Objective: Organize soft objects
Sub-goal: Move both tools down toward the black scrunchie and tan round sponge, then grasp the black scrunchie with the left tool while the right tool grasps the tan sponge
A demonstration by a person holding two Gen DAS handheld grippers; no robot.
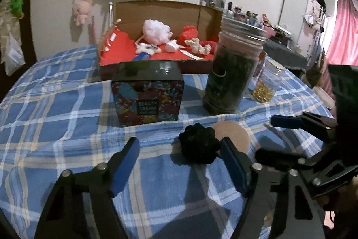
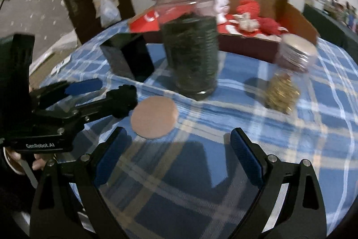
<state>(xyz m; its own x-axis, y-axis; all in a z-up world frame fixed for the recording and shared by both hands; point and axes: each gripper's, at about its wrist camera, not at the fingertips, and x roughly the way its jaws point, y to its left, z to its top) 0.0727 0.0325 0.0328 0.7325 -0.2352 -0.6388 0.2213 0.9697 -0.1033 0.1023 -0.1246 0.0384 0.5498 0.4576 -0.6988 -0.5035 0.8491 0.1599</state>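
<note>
Closing in on a black fuzzy pom-pom (image 1: 199, 145) with the left gripper (image 1: 179, 162): jaws part open, the pom-pom lies just ahead of the tips and against the right-hand finger (image 1: 232, 162), not clamped as far as I can tell. It sits on the blue plaid cloth (image 1: 56, 104) near the front edge, beside a round tan pad (image 2: 154, 117). Right gripper (image 2: 179, 153) is wide open and empty, hovering over bare cloth just short of the pad. Cardboard box (image 1: 156, 8) at the far edge already holds white and red soft items. Judged step: picking the pom-pom. Next move needs the fingers astride it, then a squeeze and a lift past the beauty-cream box (image 1: 147, 95) and tall jar (image 1: 232, 73).
</note>
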